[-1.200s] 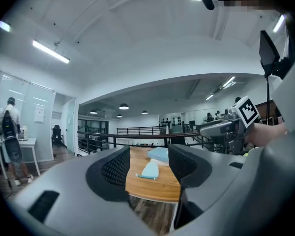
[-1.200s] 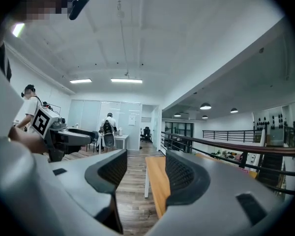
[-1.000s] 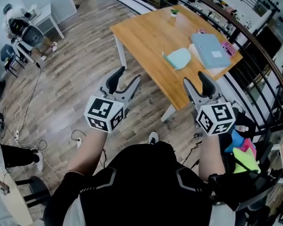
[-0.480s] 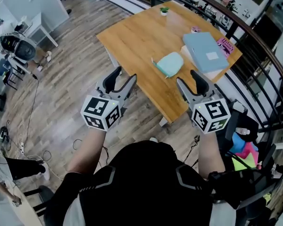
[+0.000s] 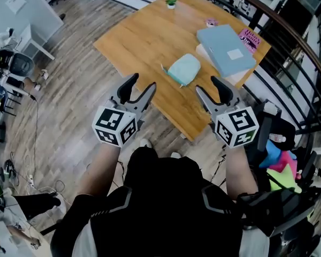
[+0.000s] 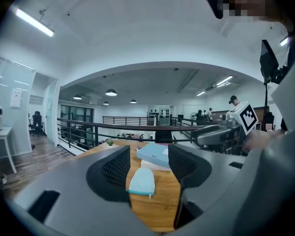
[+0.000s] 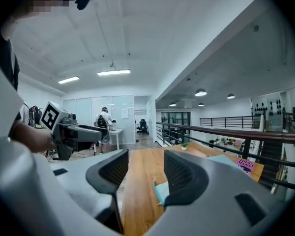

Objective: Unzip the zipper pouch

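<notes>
- The zipper pouch (image 5: 184, 68), pale mint with a darker teal zip edge, lies flat and closed on the wooden table (image 5: 144, 36), near the table's close corner. It rests alone on bare wood, which should leave both tools free room to come at it.
- Its zip edge faces 8 o'clock in the head view. In the left gripper view a small pull shows at the pouch's near edge, so the zip seems to be turned toward the person for easy reach.
- A flat blue box (image 5: 224, 50) lies just beside the pouch at about 2 o'clock, a pink book (image 5: 250, 38) sits past that, and a small potted plant (image 5: 171, 2) stands well apart at 12 o'clock.
- The left gripper (image 5: 140, 84) hangs in the air short of the table, jaws spread wide and holding nothing. The pouch lies at about 1 o'clock from it, apart, and is framed between its jaws only by line of sight.
- The right gripper (image 5: 209, 87) is level with the left and equally clear of the table. Its jaws stand wide but are closing, with nothing between them, and the pouch sits at about 11 o'clock from it.
- Both tools point at the pouch from either side, probably so that one can pin the fabric while the other takes the pull. No contact is made yet.
</notes>
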Available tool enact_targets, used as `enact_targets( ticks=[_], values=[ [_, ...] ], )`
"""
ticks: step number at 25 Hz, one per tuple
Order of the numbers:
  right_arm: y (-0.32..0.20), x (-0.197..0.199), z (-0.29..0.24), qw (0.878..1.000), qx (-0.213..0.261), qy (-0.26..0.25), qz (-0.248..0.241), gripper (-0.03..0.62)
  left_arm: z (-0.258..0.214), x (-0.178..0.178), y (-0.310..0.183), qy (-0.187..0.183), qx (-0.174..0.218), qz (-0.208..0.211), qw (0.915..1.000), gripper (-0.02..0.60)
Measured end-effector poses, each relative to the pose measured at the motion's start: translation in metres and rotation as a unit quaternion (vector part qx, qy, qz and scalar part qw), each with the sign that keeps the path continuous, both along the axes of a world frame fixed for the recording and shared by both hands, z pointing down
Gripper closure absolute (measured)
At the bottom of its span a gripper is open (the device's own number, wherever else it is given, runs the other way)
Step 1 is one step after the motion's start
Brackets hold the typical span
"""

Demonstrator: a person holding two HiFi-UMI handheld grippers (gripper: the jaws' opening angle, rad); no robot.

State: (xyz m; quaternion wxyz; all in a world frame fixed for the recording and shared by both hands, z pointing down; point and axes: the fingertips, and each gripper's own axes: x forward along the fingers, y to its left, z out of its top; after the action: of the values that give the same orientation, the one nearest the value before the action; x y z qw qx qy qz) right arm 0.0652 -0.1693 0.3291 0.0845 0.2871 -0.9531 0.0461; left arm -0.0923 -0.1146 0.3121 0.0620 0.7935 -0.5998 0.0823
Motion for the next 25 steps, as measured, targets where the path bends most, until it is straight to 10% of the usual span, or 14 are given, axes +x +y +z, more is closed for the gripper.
enact_targets(
  ticks=[17,25],
  values=[
    [-0.079,-0.036,0.026,0.991,-0.04,0.033,0.127,0.364,0.032,-0.053,-0.13,0.017,-0.029,0.14,0.9895,0.329],
    [-0.096,-0.042,0.071,0.98,-0.065,0.075,0.17,0.376,0.093,-0.041,-0.151,0.008,-0.094,0.232,0.9682,0.33]
  ],
)
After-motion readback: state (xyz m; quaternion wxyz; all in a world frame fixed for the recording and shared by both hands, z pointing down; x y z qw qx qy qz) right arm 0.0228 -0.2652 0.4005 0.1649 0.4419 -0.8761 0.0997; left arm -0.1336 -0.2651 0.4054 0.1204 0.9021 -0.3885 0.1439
